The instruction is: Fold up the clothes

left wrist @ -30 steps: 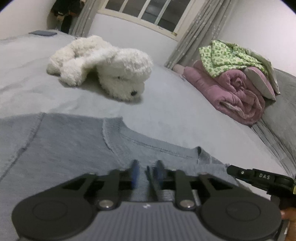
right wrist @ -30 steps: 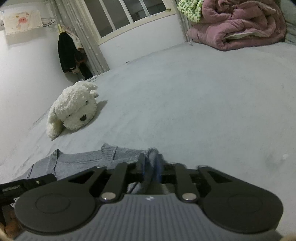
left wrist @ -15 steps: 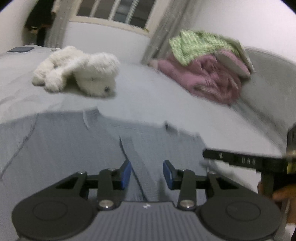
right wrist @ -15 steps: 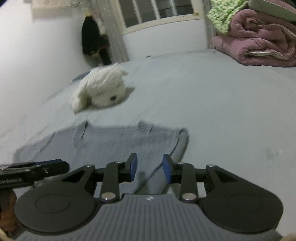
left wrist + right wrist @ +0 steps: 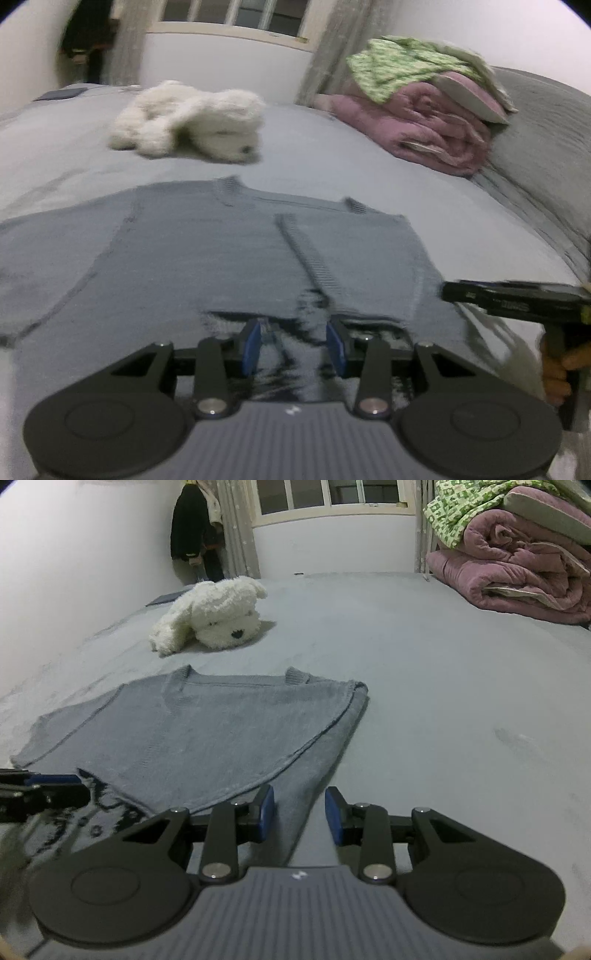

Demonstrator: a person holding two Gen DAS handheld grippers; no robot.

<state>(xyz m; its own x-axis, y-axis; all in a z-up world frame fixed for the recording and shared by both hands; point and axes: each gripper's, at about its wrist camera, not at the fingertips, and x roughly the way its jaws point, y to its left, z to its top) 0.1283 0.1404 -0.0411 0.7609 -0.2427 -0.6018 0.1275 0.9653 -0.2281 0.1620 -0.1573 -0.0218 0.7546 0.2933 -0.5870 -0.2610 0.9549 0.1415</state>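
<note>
Two sets of tongs are in my hands, and both stand parted with nothing between the pads: the left tongs (image 5: pixel 294 345) have just been opening and hover over the near edge of the grey knit sweater (image 5: pixel 229 254), while the right tongs (image 5: pixel 300 814) have also just been opening and sit over its folded side edge, with the cloth lying below the gap rather than pinched. Ahead of both tongs the sweater lies flat on the bed (image 5: pixel 424 686), with its V-neck collar (image 5: pixel 236 677) at the far end, pointing away from me toward the white plush dog (image 5: pixel 214 616); its long axis, as it now lies, seems to run from my tongs out to that collar. One sleeve looks already laid across the body, its ribbed cuff (image 5: pixel 310 254) running straight out from the left tongs. I judge the knit soft, light and limp, likely to sag and stretch if lifted by a single point, so I would take it at seams or ribbed edges, one corner per tongs. Beyond the right tongs, well apart, sits a rolled pink quilt (image 5: pixel 524 572).
</note>
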